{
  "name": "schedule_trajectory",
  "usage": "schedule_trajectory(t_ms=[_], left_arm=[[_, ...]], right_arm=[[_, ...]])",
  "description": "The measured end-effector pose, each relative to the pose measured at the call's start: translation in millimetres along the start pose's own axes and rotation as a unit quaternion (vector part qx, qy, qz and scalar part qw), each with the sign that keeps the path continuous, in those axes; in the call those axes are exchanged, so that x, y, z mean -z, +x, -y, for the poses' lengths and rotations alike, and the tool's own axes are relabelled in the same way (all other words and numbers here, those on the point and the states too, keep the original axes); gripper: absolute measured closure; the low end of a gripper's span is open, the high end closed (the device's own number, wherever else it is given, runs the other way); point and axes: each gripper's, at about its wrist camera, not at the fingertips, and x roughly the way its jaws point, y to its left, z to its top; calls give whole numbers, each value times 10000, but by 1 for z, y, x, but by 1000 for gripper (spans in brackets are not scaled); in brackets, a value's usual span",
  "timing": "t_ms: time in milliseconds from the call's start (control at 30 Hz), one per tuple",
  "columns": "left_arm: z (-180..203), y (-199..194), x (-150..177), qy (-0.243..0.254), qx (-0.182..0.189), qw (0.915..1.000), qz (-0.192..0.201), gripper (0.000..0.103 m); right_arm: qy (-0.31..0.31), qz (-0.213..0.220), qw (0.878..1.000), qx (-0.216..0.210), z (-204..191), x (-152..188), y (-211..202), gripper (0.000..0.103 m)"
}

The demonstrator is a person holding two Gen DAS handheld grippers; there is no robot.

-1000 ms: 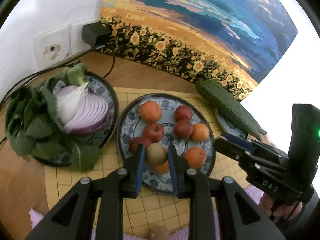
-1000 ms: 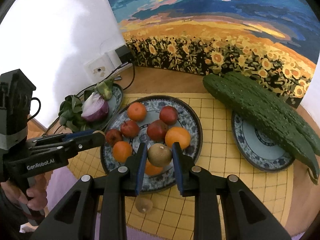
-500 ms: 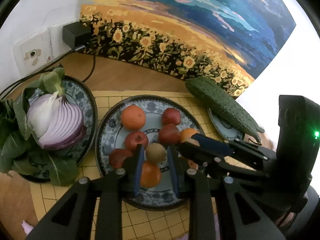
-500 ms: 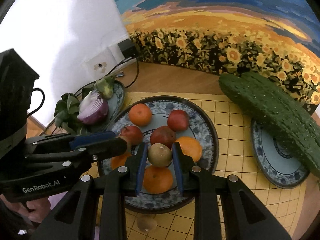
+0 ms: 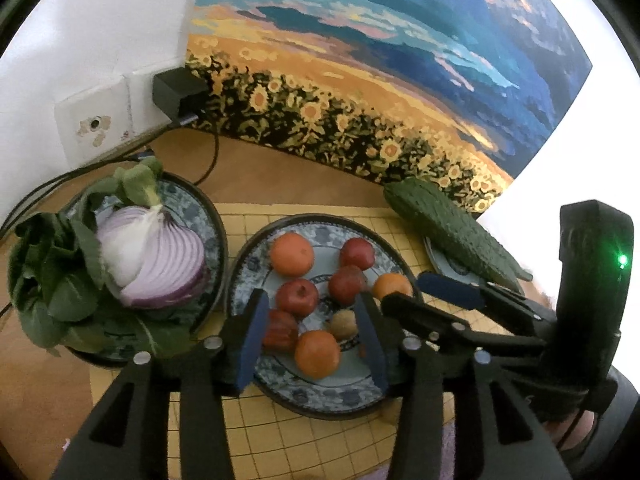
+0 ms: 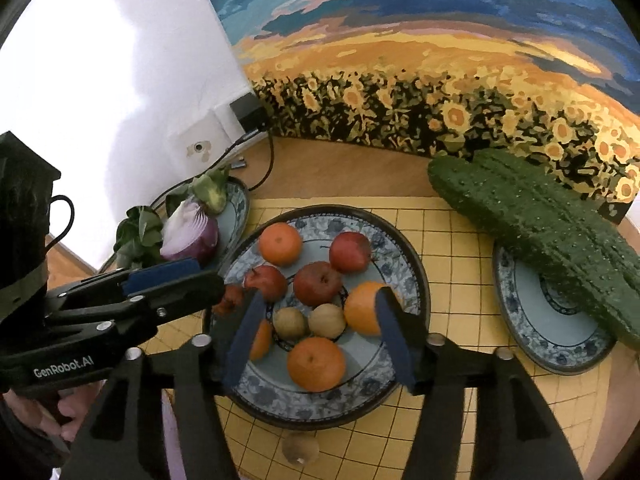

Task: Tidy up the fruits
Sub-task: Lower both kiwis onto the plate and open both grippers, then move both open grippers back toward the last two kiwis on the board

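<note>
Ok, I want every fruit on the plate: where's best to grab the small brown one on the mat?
Pinch the small brown fruit across its middle from above, closing on its left and right sides. It is round and lies alone on the yellow mat; the rim of the fruit plate is close behind, so a front-to-back pinch would likely hit it.

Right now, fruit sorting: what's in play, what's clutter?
In play:
- fruit plate with oranges, red apples, two kiwis
- loose kiwi on the mat
- left gripper, right gripper, jaws opening, nothing pinched

Clutter:
- cucumbers
- onion, greens
- painting
</note>
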Motion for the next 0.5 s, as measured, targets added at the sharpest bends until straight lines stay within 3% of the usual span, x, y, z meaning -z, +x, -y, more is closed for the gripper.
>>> schedule_trajectory(t_ms=[133,400,500], left_arm=[[-2,-7,-2,-38,-67,9999,93,44],[-2,-19,-2,1,-202,9995,247,15],[-2,-22,-2,24,-234,9994,267,11]], right_arm=[[-32,12,10000,33,-1,0,-4,32],[-118,13,9999,13,-7,3,-11,29],[-124,19,9999,2,-11,4,-13,29]])
